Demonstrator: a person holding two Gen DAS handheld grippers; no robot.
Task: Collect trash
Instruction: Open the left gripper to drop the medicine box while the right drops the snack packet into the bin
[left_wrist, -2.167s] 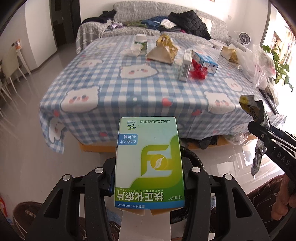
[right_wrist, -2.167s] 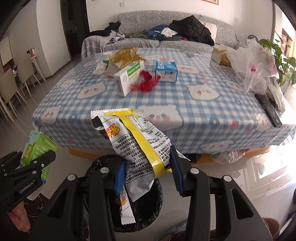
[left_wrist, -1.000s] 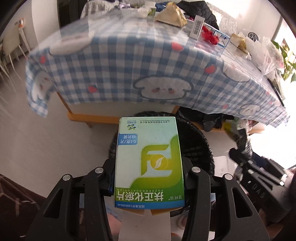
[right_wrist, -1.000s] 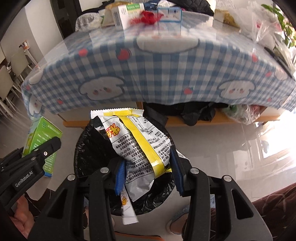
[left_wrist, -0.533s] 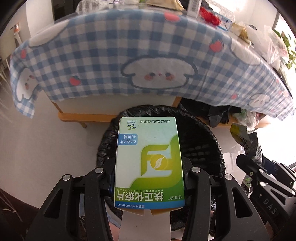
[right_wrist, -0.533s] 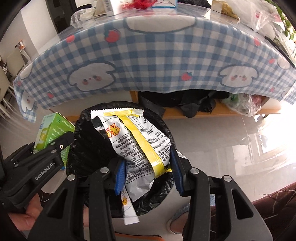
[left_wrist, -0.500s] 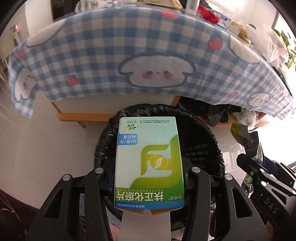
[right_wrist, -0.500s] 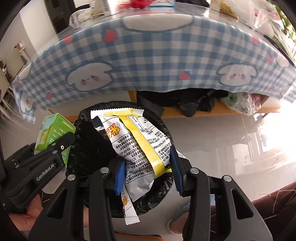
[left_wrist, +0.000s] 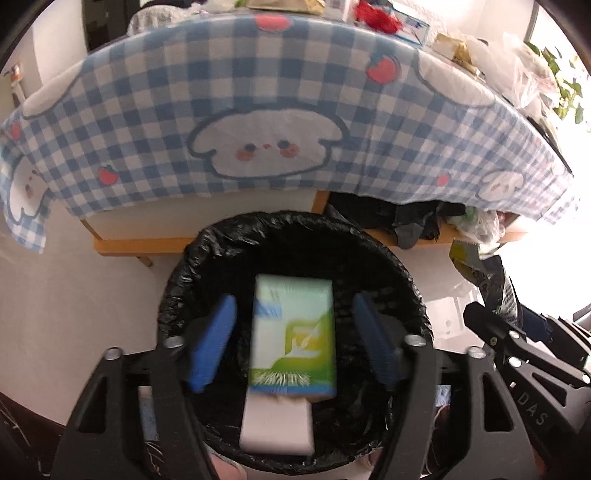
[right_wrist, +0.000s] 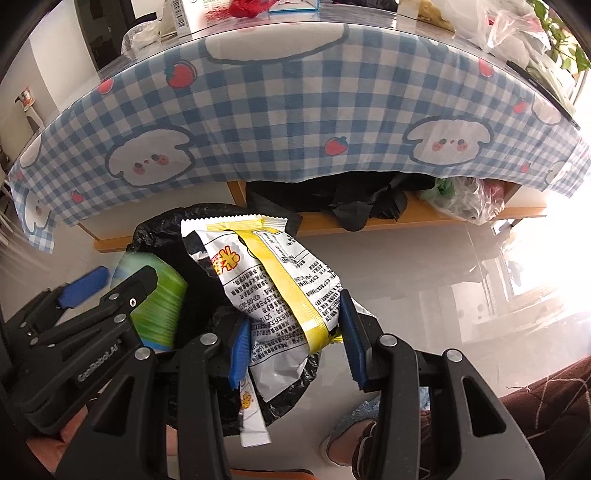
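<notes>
My left gripper (left_wrist: 293, 345) is open over the black-lined trash bin (left_wrist: 373, 240). The green and white medicine box (left_wrist: 293, 332) is loose between the blue pads (left_wrist: 210, 347), blurred, dropping into the bin. A white box (left_wrist: 277, 424) lies in the bin below it. My right gripper (right_wrist: 291, 354) is shut on a white and yellow snack wrapper (right_wrist: 273, 291) above the bin's right side (right_wrist: 162, 229). The left gripper (right_wrist: 92, 295) and blurred green box (right_wrist: 162, 299) show at left in the right wrist view. The right gripper (left_wrist: 517, 343) with the wrapper (left_wrist: 476, 266) shows at right in the left wrist view.
The table with its blue checked bear cloth (left_wrist: 277, 110) overhangs just behind the bin. More trash lies on top: red scraps (left_wrist: 376, 20), boxes, plastic bags (right_wrist: 509, 26). Black cloth and bags (right_wrist: 354, 206) sit under the table. My shoe (right_wrist: 343, 446) is near the bin.
My left gripper has opened and let go of the green box, which is falling into the bin. Both grippers have lowered closer to the bin. The right gripper still holds the wrapper.
</notes>
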